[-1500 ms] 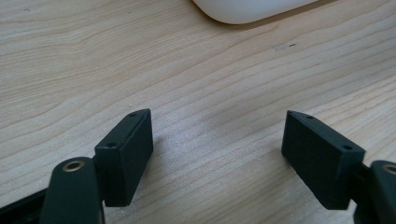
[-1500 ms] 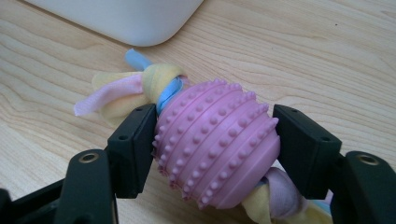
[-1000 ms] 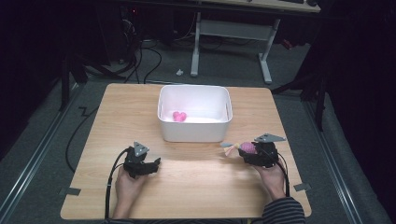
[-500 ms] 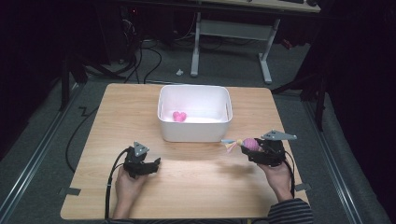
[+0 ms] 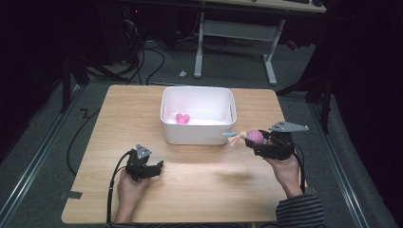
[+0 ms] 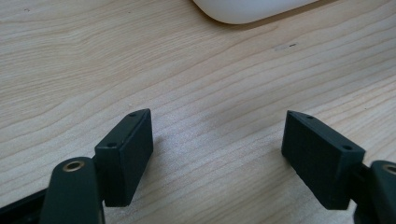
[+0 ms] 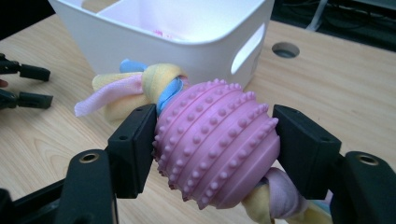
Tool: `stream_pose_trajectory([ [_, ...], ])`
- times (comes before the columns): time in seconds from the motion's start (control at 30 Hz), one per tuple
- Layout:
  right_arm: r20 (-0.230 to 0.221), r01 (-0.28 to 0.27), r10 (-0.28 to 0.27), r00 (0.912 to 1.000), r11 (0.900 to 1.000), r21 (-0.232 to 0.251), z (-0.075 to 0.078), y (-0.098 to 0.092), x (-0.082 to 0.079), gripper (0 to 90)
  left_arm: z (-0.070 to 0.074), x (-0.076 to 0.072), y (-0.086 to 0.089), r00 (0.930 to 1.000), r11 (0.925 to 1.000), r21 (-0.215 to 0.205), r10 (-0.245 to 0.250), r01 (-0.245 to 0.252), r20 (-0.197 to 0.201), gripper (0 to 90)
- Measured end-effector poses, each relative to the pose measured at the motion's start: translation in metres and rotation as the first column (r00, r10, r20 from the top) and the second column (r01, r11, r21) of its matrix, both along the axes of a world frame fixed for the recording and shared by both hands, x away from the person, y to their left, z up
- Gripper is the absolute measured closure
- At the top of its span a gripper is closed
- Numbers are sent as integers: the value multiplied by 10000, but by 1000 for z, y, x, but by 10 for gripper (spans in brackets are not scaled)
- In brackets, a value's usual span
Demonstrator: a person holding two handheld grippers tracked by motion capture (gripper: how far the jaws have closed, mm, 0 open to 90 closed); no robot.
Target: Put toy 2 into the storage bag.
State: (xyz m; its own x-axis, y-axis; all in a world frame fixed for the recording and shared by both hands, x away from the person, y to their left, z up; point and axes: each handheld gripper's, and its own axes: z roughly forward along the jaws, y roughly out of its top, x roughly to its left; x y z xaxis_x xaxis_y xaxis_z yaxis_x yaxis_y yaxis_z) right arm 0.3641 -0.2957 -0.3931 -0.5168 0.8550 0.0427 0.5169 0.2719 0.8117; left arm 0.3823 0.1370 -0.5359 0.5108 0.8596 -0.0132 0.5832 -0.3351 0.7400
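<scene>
Pale wood-grain table [image 5: 199, 190] under dim room light is your work surface, and the white plastic bin [image 5: 198, 130] near its far middle is the landmark for everything else.

Nearest you on the left of the bin, your left gripper [image 5: 153, 169] rests low over bare wood, its jaws spread wide with nothing between them; the left gripper view has the bin's rounded corner just beyond. Leave it parked there, well clear of the bin's front wall.

To the bin's right, your right gripper [image 7: 215, 135] pinches the pink knobbed rubber ball [image 7: 217, 144] across its middle, both pads pressed flat on the studded surface. The knotted pastel fabric rope [image 7: 135, 88] threaded through the ball sticks out toward the bin's right wall. In the high view the toy sits beside that wall at about rim level.

Judging by the small pink heart-shaped toy [image 5: 182, 118] already lying inside the bin, this one likely goes in too. Lift until the trailing rope tail clears the rim, carry the ball over the bin's middle, then part the jaws. Keep the squeeze steady: the studs give grip, but a round ball can roll out of flat pads if you tilt.
</scene>
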Motion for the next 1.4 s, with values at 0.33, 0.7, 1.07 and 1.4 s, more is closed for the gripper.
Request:
stream_pose_trajectory([
  [0.33, 344, -265, 265, 9991, 9996, -4, 31, 9, 13, 338, 0, 0, 0, 10000, 10000, -5, -5, 5, -3, 250],
  [0.7, 444, -520, 529, 9976, 9984, -225, 49, 21, 29, 338, 0, 0, 0, 10000, 10000, 12, -17, 17, -5, 251],
  [1.07, 415, -639, 650, 9970, 9976, -261, 59, 36, 48, 338, 0, 0, 0, 10000, 10000, 9, -21, 21, -4, 250],
  [1.4, 196, -847, 856, 9961, 9955, -426, 61, 52, 70, 338, 0, 0, 0, 10000, 10000, -3, -9, 9, 3, 250],
])
